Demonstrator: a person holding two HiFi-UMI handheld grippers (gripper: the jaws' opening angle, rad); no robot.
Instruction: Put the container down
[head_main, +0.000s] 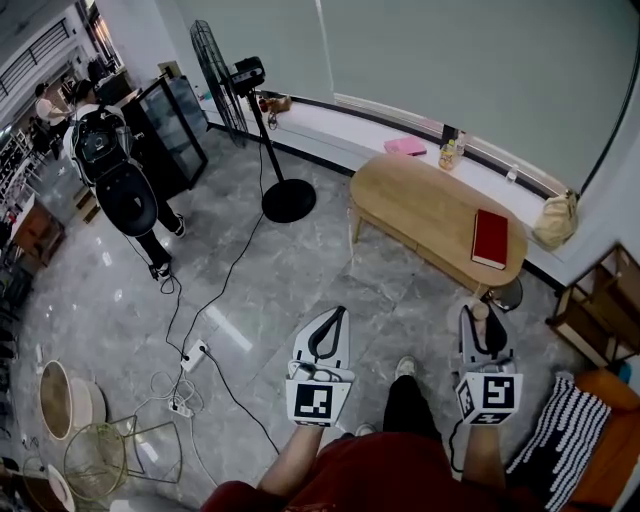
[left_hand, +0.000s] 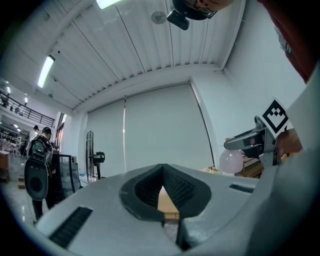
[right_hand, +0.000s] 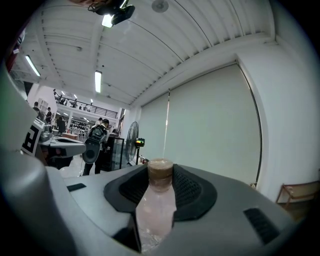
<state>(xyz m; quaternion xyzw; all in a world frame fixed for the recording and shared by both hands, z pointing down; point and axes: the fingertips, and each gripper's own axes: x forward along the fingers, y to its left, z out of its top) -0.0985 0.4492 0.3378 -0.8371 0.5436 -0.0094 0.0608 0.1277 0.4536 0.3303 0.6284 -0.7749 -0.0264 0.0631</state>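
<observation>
Right gripper view: your right tool (right_hand: 160, 176) clamps a clear plastic bottle (right_hand: 156, 212), tan cap (right_hand: 160, 166) up, between ribbed black pads (right_hand: 192, 192) | Head view: only the cap shows; an oval wooden counter (head_main: 420, 205) lies ahead of both tools, well apart | Left tool (left_hand: 162, 170): tips together, empty

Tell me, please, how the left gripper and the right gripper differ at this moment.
The left gripper is empty; the right gripper grips a clear bottle with a brown cap. The left gripper's fingers meet at their tips; the right gripper's fingers are kept apart by the bottle. Both are grey and held out toward the wooden table.
</observation>
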